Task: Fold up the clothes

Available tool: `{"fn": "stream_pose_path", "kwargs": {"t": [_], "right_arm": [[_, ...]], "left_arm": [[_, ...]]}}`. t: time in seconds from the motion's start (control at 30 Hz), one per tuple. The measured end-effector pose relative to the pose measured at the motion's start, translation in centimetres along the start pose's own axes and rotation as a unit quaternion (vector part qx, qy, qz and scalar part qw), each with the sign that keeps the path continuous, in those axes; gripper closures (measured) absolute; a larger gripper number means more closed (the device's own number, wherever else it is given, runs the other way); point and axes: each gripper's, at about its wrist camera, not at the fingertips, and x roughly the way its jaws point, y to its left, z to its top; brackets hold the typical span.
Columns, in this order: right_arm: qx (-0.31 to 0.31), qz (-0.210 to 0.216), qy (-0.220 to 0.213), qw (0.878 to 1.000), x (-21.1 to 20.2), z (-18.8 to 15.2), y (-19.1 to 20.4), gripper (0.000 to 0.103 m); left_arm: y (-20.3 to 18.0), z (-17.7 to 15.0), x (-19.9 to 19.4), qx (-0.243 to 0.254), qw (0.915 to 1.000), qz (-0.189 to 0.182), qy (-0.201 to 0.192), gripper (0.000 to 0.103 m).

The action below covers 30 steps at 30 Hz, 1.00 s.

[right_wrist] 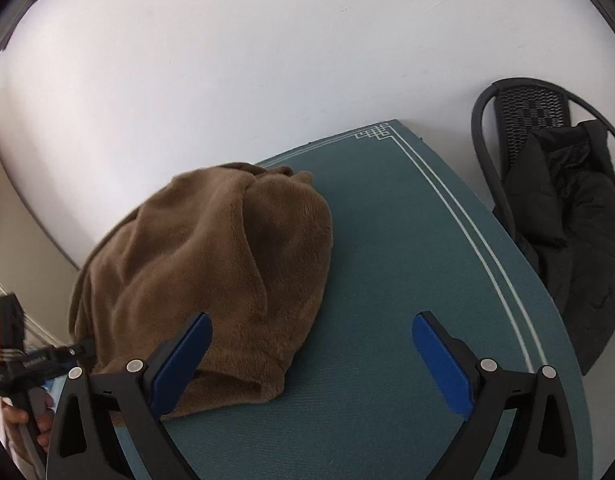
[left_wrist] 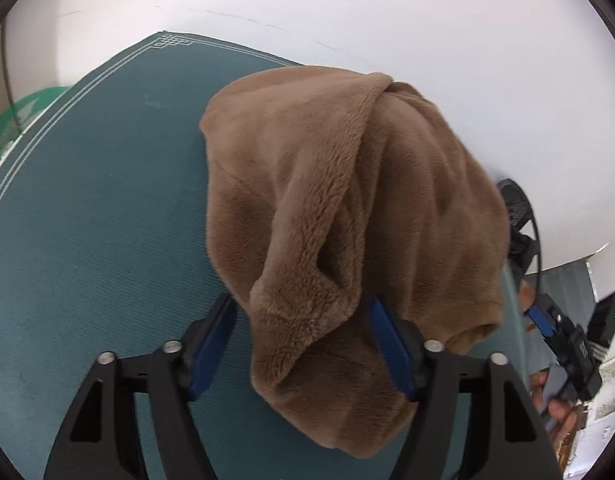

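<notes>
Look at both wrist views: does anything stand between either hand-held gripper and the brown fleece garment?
Nothing visible does. The brown fleece garment lies bunched on the teal mat, a fold already between the open blue pads of the left hand-held gripper. The right hand-held gripper is open beside it, one pad overlapping its edge.

Left gripper jaws apart, right gripper — jaws wide

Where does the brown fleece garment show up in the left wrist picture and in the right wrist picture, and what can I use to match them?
Left wrist view: brown fleece garment fills the centre and right, its near end between the open left gripper fingers.
Right wrist view: it sits centre-left, by the right gripper's left finger.
Shared landmark: the teal mat with its white border lines and corner knot.
</notes>
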Motion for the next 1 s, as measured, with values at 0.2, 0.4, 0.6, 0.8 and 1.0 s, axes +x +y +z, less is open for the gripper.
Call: {"fn": "stream_pose_path", "kwargs": {"t": [0.2, 0.4, 0.6, 0.8, 1.0], "right_arm": [[0.019, -0.003, -0.005, 1.0, 2.3, 4.5, -1.5, 0.001], [0.031, 0.036, 0.07, 0.996, 9.7, 6.2, -1.4, 0.001], [0.04, 0.119, 0.123, 0.984, 13.1, 4.9, 0.5, 0.006], [0.056, 0.227, 0.167, 0.958, 13.2, 3.1, 2.4, 0.06], [0.124, 0.404, 0.125, 0.897, 9.2, 3.4, 2.9, 0.085]], "left_arm": [[-1.1, 1.2, 0.1, 0.008, 0.9998, 0.017, -0.011, 0.022], [0.9, 2.4, 3.1, -0.058, 0.9978, -0.016, 0.027, 0.085], [2.6, 2.7, -0.3, -0.093, 0.9924, -0.077, -0.023, 0.089], [2.8, 3.7, -5.0, -0.102, 0.9847, -0.119, -0.076, 0.089], [2.4, 4.1, -8.6, -0.112, 0.9731, -0.163, -0.118, 0.089]]}}
